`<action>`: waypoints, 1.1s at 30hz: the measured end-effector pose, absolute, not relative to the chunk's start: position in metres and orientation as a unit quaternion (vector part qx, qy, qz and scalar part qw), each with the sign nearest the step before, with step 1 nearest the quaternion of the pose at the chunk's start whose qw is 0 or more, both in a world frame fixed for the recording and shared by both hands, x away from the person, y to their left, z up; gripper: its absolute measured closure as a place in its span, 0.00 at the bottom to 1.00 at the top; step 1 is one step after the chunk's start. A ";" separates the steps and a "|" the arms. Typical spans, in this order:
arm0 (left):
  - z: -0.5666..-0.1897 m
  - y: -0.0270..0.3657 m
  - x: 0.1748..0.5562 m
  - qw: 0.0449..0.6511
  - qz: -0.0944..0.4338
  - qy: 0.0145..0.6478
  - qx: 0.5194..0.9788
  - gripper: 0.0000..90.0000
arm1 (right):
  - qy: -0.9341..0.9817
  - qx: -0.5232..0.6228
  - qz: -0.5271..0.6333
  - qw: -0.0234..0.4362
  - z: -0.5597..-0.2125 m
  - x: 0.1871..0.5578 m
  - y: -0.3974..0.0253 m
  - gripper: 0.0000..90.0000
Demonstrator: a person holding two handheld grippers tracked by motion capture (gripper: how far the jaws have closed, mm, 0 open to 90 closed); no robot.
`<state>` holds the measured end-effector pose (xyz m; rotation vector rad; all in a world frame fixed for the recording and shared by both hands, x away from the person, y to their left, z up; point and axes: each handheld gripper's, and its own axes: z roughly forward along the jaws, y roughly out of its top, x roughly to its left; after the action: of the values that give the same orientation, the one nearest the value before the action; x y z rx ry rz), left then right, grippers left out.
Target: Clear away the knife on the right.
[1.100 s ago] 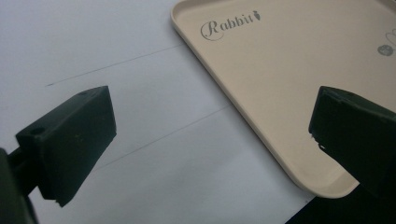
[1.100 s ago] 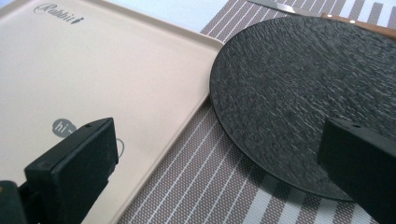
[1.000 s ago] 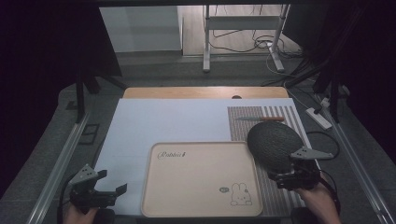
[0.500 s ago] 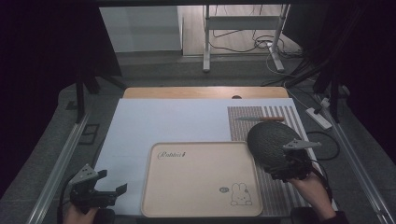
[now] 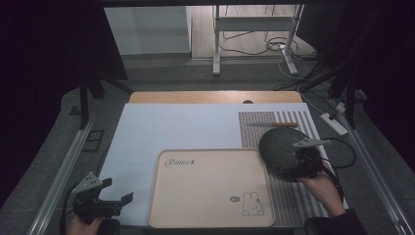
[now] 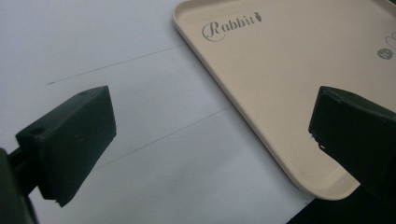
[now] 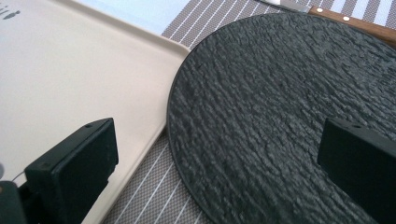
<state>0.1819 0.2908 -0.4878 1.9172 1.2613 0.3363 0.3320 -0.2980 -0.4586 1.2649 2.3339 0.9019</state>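
Hovering over the near edge of the round black slate plate (image 5: 284, 149), the right gripper (image 5: 306, 159) had its fingers (image 7: 74, 168) spread wide and grasping nothing, one over the tray's corner and one over the plate itself. The plate lay flat on the striped placemat (image 5: 293, 196), just right of the beige rabbit tray (image 5: 215, 188), its left edge appearing to overlap the tray's rim, though contact there could not be confirmed. Its rough, stone-like surface suggested something stiff, fairly heavy for its thinness, and brittle: likely to chip or crack if dropped or knocked against the tray. That texture would give the fingers good friction, so a pinch across the near rim, one finger above and one slid beneath, looked the sensible hold. Being round, the plate had no long axis and pointed nowhere; any rim point would serve. Beyond the plate lay a wooden-handled knife (image 5: 274, 125), crosswise. Far left of the tray, the left gripper (image 5: 115, 200) hung idle, fingers (image 6: 70, 140) released.
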 end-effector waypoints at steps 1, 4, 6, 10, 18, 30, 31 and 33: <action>-0.488 0.291 0.182 0.400 0.133 0.499 0.758 0.01 | 0.820 0.446 0.316 0.170 -0.459 0.334 -0.298 0.00; -0.488 0.291 0.182 0.400 0.133 0.499 0.757 0.01 | 0.822 0.445 0.312 0.171 -0.460 0.340 -0.298 0.00; -0.488 0.291 0.182 0.400 0.133 0.499 0.757 0.01 | 0.823 0.444 0.308 0.173 -0.461 0.343 -0.298 0.00; -0.488 0.291 0.182 0.400 0.133 0.500 0.757 0.01 | 0.823 0.448 0.303 0.173 -0.462 0.350 -0.298 0.00; -0.488 0.291 0.182 0.399 0.134 0.501 0.756 0.00 | 0.820 0.456 0.300 0.172 -0.463 0.365 -0.298 0.00; -0.488 0.290 0.183 0.397 0.134 0.499 0.758 0.01 | 0.814 0.473 0.290 0.170 -0.467 0.390 -0.301 0.00; -0.488 0.290 0.183 0.397 0.133 0.500 0.758 0.01 | 0.815 0.472 0.289 0.171 -0.468 0.392 -0.302 0.00; -0.488 0.290 0.183 0.397 0.133 0.500 0.758 0.01 | 0.815 0.473 0.287 0.171 -0.468 0.396 -0.302 0.00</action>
<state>0.1828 0.2903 -0.4879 1.9201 1.2667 0.3376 0.3960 -0.3016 -0.4677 1.3433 2.3160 0.8149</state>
